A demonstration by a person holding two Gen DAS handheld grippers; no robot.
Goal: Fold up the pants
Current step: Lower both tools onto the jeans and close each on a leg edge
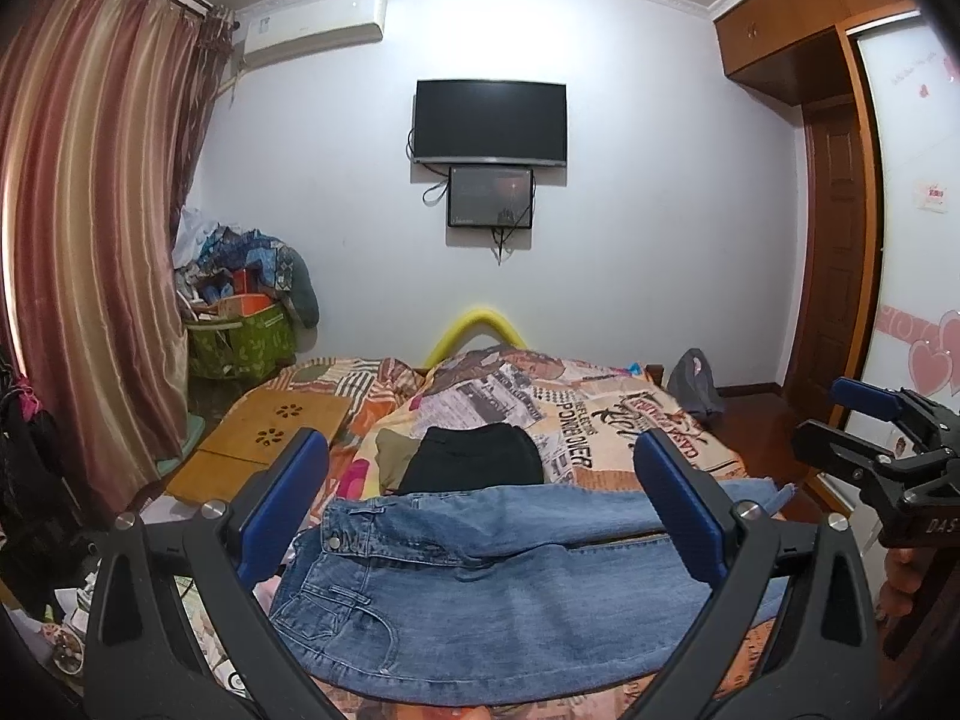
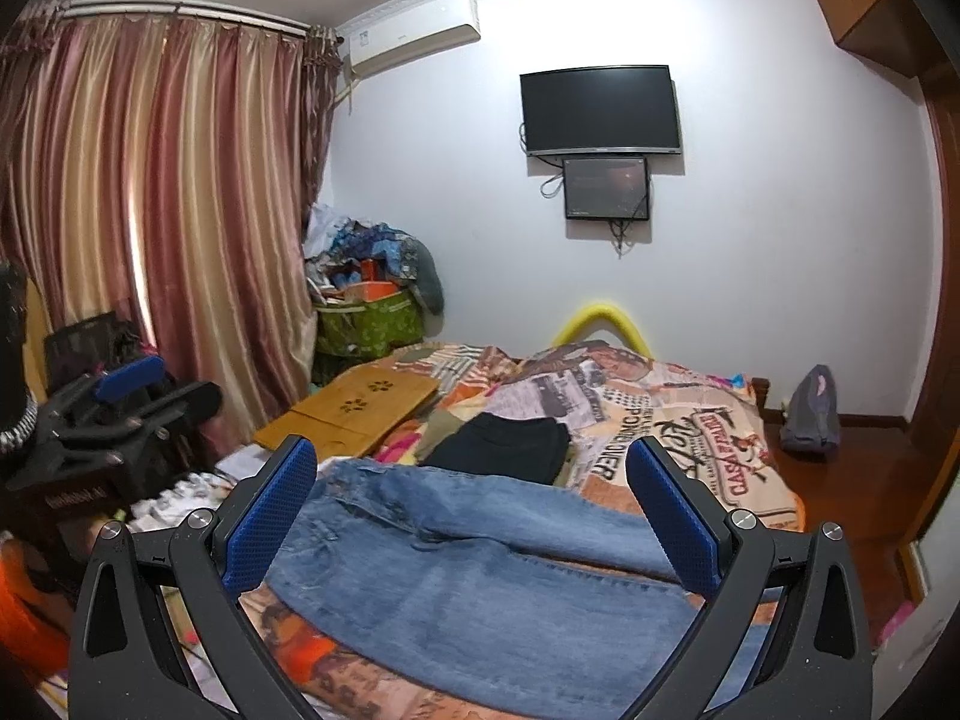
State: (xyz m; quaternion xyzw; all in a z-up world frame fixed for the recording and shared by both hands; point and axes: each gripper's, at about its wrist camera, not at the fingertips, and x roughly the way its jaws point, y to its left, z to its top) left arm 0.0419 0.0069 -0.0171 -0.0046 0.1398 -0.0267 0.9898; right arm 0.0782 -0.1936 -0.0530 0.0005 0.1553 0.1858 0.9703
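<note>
Blue jeans spread across the bed, both claws wide and empty above them.

From the left wrist: the left claw (image 1: pixel 480 516) gapes wide over the jeans (image 1: pixel 480 594), which lie crosswise on the patterned bedspread (image 1: pixel 630 420), waistband at 9 o'clock, legs running to 3 o'clock. Denim looks heavy, limp, grippy; I'd pinch waistband and hems. From the right wrist: the right claw (image 2: pixel 474 522) is equally wide, holding nothing, over the legs; black folded garment (image 2: pixel 504 447) sits just beyond at 12 o'clock.
</note>
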